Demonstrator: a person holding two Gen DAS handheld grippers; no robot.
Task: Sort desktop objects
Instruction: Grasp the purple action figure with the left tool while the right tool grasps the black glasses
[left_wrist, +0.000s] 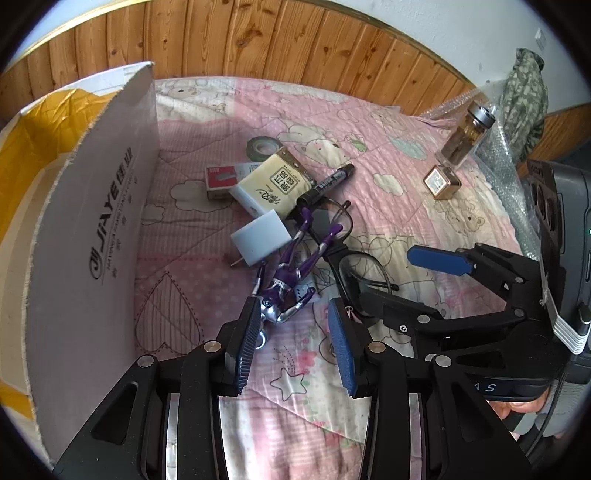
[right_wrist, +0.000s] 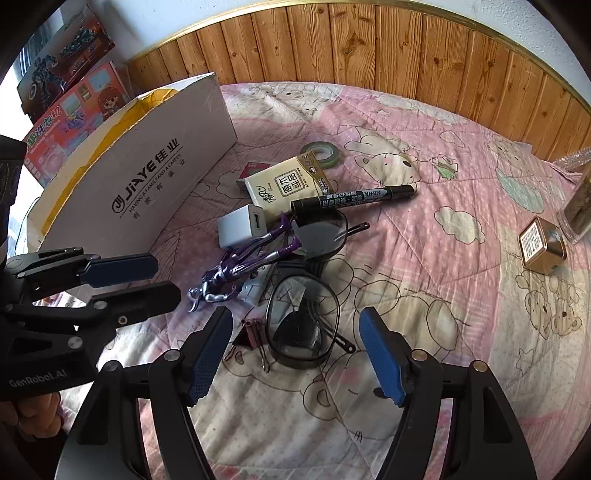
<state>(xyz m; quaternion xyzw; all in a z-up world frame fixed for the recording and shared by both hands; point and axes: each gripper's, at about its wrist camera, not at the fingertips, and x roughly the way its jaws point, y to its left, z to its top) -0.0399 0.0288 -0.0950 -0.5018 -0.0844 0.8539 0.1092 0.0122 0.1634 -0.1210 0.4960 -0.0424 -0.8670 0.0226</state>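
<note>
A pile of small objects lies on the pink quilt (left_wrist: 207, 266): a purple and silver figurine (left_wrist: 286, 286) (right_wrist: 236, 264), black glasses (left_wrist: 354, 266) (right_wrist: 303, 325), a white charger (left_wrist: 260, 238) (right_wrist: 242, 226), a tissue pack (left_wrist: 275, 184) (right_wrist: 286, 182), a black marker (left_wrist: 327, 183) (right_wrist: 352, 198), a tape roll (left_wrist: 263, 147) (right_wrist: 320, 152) and a red binder clip (right_wrist: 253, 330). My left gripper (left_wrist: 295, 347) (right_wrist: 125, 282) is open, just short of the figurine. My right gripper (right_wrist: 295, 358) (left_wrist: 402, 273) is open, its tips either side of the glasses' near lens.
An open white cardboard box (left_wrist: 92, 236) (right_wrist: 147, 177) stands at the left. A small red box (left_wrist: 221, 179) lies by the tissue pack. A gold cube (left_wrist: 442, 182) (right_wrist: 541, 245) and a glass bottle (left_wrist: 463, 136) sit at the right. Wood panelling (right_wrist: 369, 48) runs behind.
</note>
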